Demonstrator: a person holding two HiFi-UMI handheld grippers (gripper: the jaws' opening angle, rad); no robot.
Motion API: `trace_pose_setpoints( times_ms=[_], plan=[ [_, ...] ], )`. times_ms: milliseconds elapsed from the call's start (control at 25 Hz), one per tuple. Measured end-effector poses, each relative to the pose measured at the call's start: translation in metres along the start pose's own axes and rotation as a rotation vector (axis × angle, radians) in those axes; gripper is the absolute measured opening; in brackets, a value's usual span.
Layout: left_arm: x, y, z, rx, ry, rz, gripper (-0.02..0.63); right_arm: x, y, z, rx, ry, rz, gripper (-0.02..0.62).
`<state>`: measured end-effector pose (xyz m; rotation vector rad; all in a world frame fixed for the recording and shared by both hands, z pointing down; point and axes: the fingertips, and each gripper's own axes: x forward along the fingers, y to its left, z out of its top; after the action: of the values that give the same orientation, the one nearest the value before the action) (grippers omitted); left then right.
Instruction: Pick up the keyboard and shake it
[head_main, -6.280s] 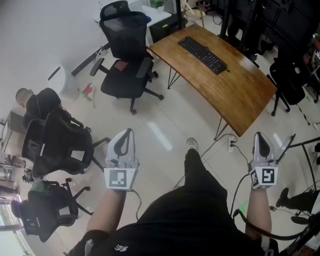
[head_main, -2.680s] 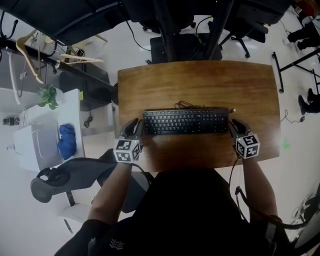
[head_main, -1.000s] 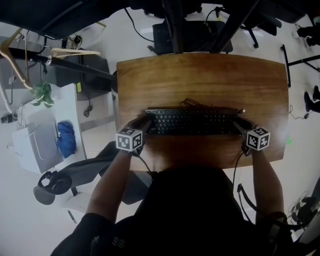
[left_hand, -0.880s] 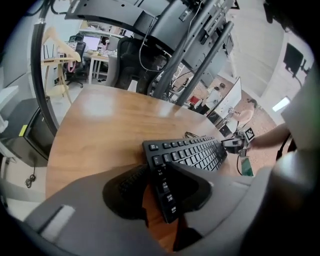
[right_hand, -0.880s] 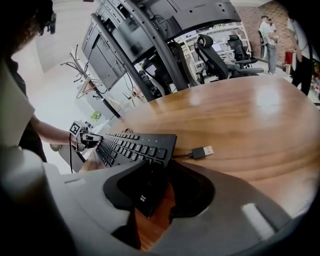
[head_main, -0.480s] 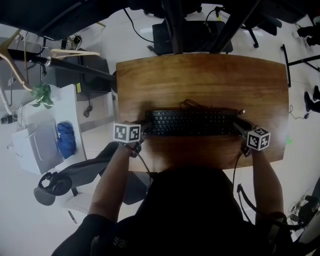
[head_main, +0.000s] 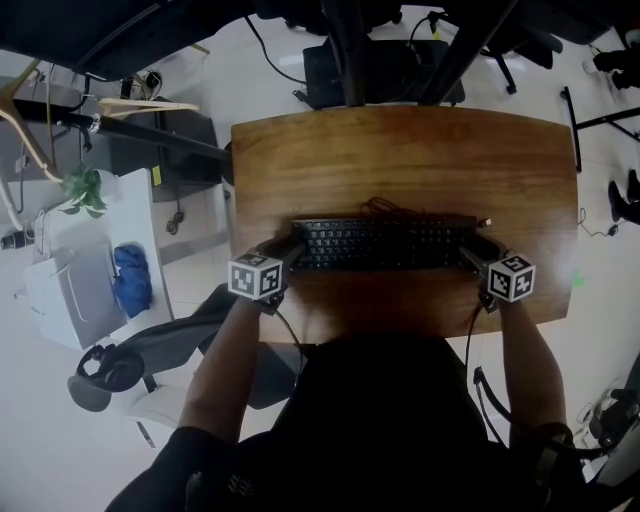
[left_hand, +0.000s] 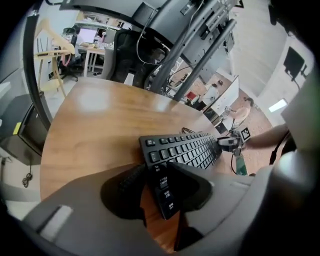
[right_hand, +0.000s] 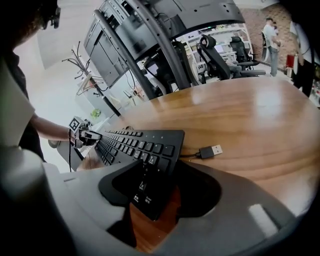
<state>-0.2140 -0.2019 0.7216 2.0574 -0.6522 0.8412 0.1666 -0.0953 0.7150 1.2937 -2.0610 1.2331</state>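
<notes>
A black keyboard (head_main: 385, 245) lies flat across the wooden table (head_main: 400, 150), its cable bunched behind it. My left gripper (head_main: 285, 252) is at its left end and my right gripper (head_main: 472, 252) at its right end. In the left gripper view the keyboard (left_hand: 185, 150) pokes its end corner in between the jaws of the left gripper (left_hand: 160, 186), which have just been opening. In the right gripper view the keyboard (right_hand: 135, 145) reaches between the jaws of the right gripper (right_hand: 150, 192). These have just opened wide, with bare wood showing beside the keyboard's edge.
A loose USB plug (right_hand: 212, 150) lies on the wood by the keyboard's right end. A black office chair (head_main: 150, 345) stands at the table's left front. A white side table (head_main: 75, 290) with a blue bundle and a plant is further left. Black stand legs (head_main: 350, 50) rise behind the table.
The left gripper's marker cube has tilted a little and come back. The right gripper's cube has barely shifted. The keyboard lies in the same place on the table.
</notes>
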Motion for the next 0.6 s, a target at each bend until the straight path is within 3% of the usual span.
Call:
trace_pose_setpoints(
  times_ms=[360, 600],
  plan=[
    [-0.005, -0.003, 0.002, -0.019, -0.057, -0.012, 0.117, -0.004, -0.001, 0.000, 0.041, -0.015, -0.032, 0.198],
    [-0.017, -0.010, 0.009, 0.027, -0.120, 0.010, 0.109, -0.022, 0.010, 0.005, -0.003, -0.076, -0.042, 0.179]
  ],
)
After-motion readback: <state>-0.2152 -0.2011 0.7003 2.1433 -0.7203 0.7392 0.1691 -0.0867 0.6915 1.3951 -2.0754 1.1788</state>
